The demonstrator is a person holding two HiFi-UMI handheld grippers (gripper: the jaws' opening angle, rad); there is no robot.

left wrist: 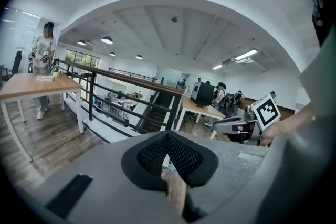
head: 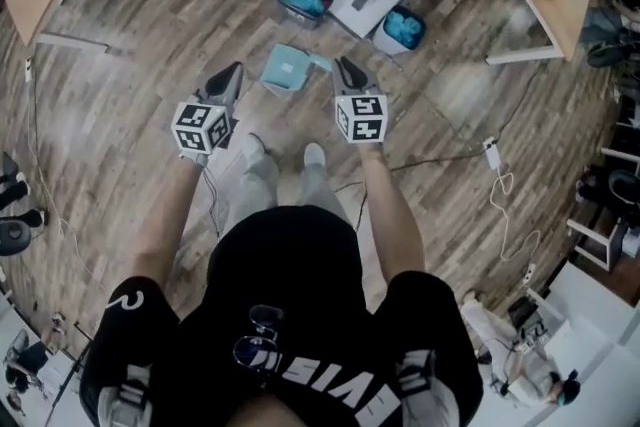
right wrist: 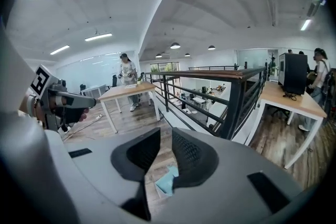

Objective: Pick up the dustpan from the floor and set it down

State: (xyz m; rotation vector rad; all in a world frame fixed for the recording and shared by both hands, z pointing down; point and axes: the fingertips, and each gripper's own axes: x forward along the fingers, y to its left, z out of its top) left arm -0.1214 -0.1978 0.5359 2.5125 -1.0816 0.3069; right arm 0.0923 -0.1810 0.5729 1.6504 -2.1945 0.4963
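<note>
**Head view.** The dustpan [head: 288,67], pale blue, lies flat on the wooden floor [head: 150,35] ahead of the person's shoes. It sits between the two gripper tips as pictured. The left gripper [head: 233,71] is off to its left with bare floor between. The right gripper [head: 347,67] sits just beside the dustpan's right end, where what looks like the handle points up and right. Both are held above the floor, neither touching the dustpan. Judgement: the right hand is nearer, and the handle end faces it.

**Left gripper view.** The left gripper [left wrist: 168,136] has its jaws closed tip to tip with nothing in them. Only floor planks show in the sliver below, and the dustpan cannot be made out.

**Right gripper view.** The right gripper [right wrist: 165,136] has its jaws parted by a narrow slit and holds nothing. The dustpan [right wrist: 167,182] shows through the slit, ahead of and below the tips.

Judgement: the coming move is a descent forward and down, with the jaws widened first.
</note>
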